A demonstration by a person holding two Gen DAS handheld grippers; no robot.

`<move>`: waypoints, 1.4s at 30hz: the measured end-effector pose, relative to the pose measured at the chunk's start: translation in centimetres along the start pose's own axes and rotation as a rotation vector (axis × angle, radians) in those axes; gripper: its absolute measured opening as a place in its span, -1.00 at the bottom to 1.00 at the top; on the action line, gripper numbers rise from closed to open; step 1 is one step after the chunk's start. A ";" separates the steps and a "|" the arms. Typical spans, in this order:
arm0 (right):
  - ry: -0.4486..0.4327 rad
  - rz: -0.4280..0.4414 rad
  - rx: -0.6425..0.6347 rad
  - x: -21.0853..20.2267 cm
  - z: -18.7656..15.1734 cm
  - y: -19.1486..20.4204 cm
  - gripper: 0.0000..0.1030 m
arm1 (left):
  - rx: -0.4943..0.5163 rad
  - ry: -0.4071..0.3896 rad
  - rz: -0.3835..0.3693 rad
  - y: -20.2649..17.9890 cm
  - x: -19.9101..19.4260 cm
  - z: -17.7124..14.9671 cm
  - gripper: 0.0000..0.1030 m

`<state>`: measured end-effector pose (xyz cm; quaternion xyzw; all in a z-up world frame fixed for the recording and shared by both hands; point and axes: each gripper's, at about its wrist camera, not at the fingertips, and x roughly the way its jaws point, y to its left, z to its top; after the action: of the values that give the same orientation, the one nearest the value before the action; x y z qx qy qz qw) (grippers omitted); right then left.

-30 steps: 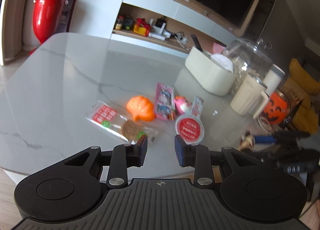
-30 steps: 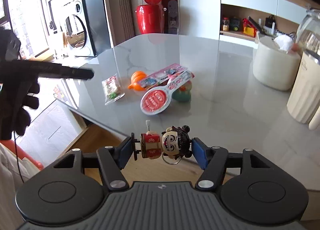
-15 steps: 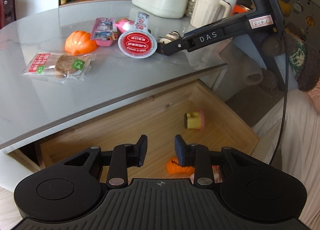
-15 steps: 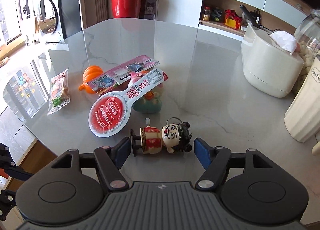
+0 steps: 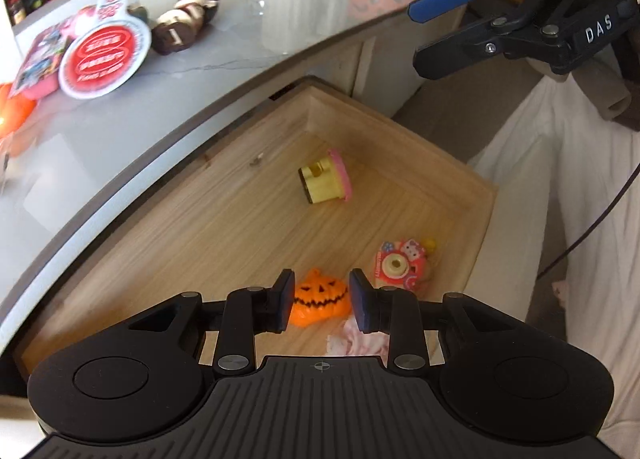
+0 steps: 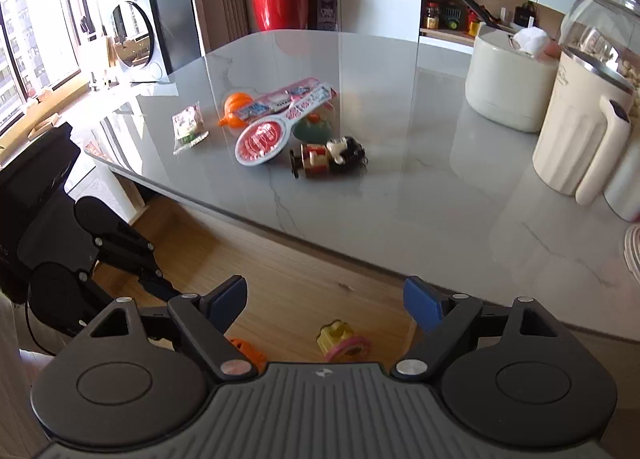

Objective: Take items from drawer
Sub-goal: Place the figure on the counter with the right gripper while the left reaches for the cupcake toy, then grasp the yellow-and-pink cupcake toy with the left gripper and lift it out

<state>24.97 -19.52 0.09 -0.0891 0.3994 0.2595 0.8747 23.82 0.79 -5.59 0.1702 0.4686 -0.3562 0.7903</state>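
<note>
Drawer (image 5: pixel 460 163): pale wood, pulled out below the table edge, filling the middle of the left wrist view. Four items remain inside.

- Orange pumpkin toy (image 5: pixel 319 296): lower centre of the left view, lying flat, face up, framed between the left gripper's pads.
- Pink camera-shaped toy (image 5: pixel 400 266): just right of the pumpkin, near the drawer's right wall.
- Yellow and pink toy (image 5: pixel 325 181): centre of frame, on its side, well apart from the other two.
- Pale pink crumpled item (image 5: pixel 356 343): bottom centre, partly hidden by the gripper; kind unclear.

Left gripper (image 5: pixel 321 301): jaws partly apart, nothing between the pads in contact; it points steeply down over the pumpkin.

Right gripper (image 6: pixel 325 301): jaws have just been opening and stand wide, empty; the doll figure (image 6: pixel 329 155) lies released on the grey table (image 6: pixel 440 195), centre of the right view, beside the red-lidded packet (image 6: pixel 262 141).

Step in hand, as judged: left gripper takes the pumpkin. Handling notes: the toy looks wider than the present gap, so widen the jaws first. Come down until the pads straddle its edges, then close. Flat hard plastic may slide on the wood; square the pads to its sides. Keep clear of the camera toy alongside.
</note>
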 end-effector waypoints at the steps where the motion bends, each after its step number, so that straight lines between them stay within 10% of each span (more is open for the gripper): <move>1: 0.012 -0.018 0.017 0.3 -0.6 -0.6 0.68 | 0.036 0.015 0.027 -0.6 0.6 0.4 -0.36; 8: -0.049 -0.090 0.214 -1.4 -1.3 -5.1 0.68 | 0.167 -0.028 0.116 -4.6 4.9 4.5 -0.30; 14: -0.088 -0.124 0.415 -3.0 -2.2 -9.2 0.69 | -0.070 -0.059 0.182 -3.7 9.4 8.2 -0.29; 21: -0.094 -0.098 0.425 -3.8 -3.2 -9.7 0.72 | -0.117 -0.067 0.299 -4.1 11.6 9.2 -0.20; 32: -0.109 -0.058 0.430 -4.3 -3.1 -9.7 0.84 | -0.079 0.025 0.100 -3.9 13.0 7.8 -0.24; 42: -0.104 -0.061 0.422 -4.3 -3.1 -9.6 0.88 | -0.059 -0.023 0.190 -3.9 14.2 8.2 -0.19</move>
<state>25.60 -30.49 0.72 0.0974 0.3965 0.1478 0.9008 30.46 -12.59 -13.46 0.1864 0.4516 -0.2676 0.8305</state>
